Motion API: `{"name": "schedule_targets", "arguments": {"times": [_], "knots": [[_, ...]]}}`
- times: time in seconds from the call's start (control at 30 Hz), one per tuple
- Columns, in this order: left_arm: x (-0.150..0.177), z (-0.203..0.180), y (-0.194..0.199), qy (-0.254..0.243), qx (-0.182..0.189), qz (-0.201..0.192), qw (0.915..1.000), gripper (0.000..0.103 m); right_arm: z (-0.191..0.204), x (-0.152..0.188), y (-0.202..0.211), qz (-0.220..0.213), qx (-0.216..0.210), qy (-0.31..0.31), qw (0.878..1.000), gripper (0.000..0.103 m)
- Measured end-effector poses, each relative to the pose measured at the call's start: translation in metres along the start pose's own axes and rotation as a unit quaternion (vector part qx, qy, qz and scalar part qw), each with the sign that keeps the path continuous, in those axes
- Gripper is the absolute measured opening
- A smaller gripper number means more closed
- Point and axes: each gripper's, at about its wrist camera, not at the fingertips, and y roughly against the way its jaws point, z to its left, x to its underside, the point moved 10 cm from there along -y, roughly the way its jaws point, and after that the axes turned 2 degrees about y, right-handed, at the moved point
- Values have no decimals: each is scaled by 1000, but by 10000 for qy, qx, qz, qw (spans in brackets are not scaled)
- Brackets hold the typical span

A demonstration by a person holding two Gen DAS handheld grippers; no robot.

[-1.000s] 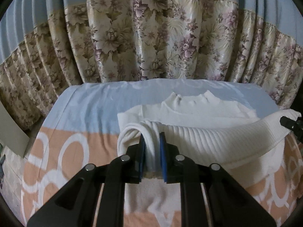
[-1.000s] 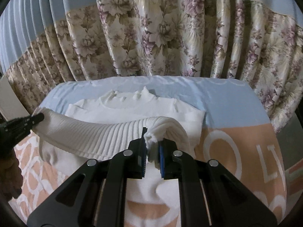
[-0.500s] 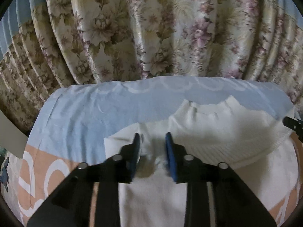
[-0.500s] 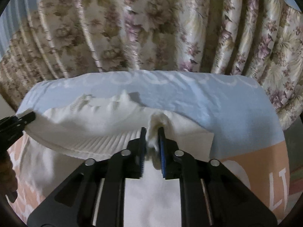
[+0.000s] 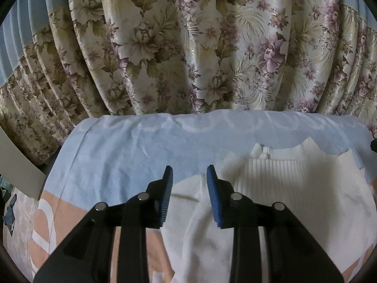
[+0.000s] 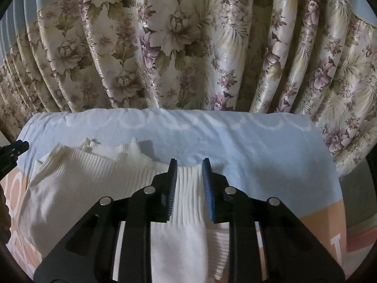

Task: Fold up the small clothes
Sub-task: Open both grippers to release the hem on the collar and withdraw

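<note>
A white ribbed sweater (image 5: 294, 188) lies folded on the blue and peach cover (image 5: 113, 155), its collar (image 5: 282, 151) towards the curtain. My left gripper (image 5: 189, 179) stands open over the sweater's left shoulder edge, and its pads press on nothing. In the right wrist view the sweater (image 6: 82, 184) spreads to the left. My right gripper (image 6: 188, 172) is opening, with a strip of ribbed fabric lying loose between the jaws. The right gripper's tip (image 5: 374, 144) peeks in at the edge of the left wrist view, and the left gripper's tip (image 6: 13, 149) shows in the right wrist view.
A floral curtain (image 5: 188, 59) hangs right behind the cover's far edge (image 5: 212, 115). A pale board (image 5: 18, 165) leans at the left above a tiled floor (image 5: 16, 214). On the right the cover (image 6: 282, 165) drops off at its edge.
Both grippers carried the sweater's ribbed hem forward to the collar and let it go. Their jaws went from shut on the fabric to apart.
</note>
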Motion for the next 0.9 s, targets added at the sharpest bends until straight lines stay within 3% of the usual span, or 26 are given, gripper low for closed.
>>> {"name": "schedule_targets", "arguments": {"times": [0.23,0.33,0.5,0.6,0.7,0.77,0.9], "knots": [[29,2,26,-220,84,7,9997,31,-16,31,22,44,104,16,9999,54],[46,2,37,-288,123,90,9995,32,-16,48,38,-2,9,60,10000,60],[72,-3,52,-175,300,170,9992,44,-13,66,60,-93,-10,120,9999,74],[82,-8,57,20,418,252,9988,63,-12,75,65,-61,-101,-41,9999,77],[88,-20,62,2,558,292,9980,71,-14,77,67,-52,-156,-184,9997,81],[89,-28,67,-117,524,209,9983,76,-16,77,68,-61,-111,-204,9997,82],[90,-34,70,-55,542,187,9983,77,-21,80,67,-13,-54,-276,9996,82]]}}
